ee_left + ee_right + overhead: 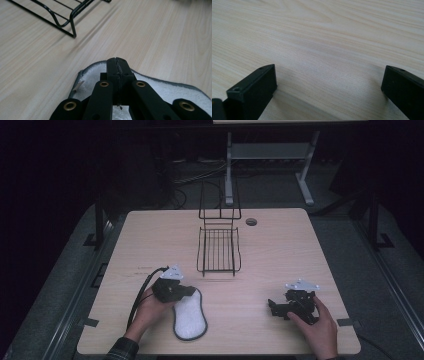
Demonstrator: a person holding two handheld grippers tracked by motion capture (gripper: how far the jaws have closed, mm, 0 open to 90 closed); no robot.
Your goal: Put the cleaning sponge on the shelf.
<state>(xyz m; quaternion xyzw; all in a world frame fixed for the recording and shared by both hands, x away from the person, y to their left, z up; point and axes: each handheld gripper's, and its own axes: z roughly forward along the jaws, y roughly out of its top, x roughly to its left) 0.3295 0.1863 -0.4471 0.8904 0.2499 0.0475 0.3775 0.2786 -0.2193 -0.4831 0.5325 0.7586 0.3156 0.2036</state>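
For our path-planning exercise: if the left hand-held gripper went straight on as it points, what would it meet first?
Probably bare table past the white pad; the wire rack lies off to the left.

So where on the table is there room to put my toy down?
The biggest bare patch lies between the pad and the right tongs, in front of the rack. The table is also bare right of the rack and left of it, up to both edges. It is crowded at the near left, where the left tongs sit shut over the pad.

The white pad [160, 92] runs off the frame's bottom behind the left hand-held gripper [117, 65].
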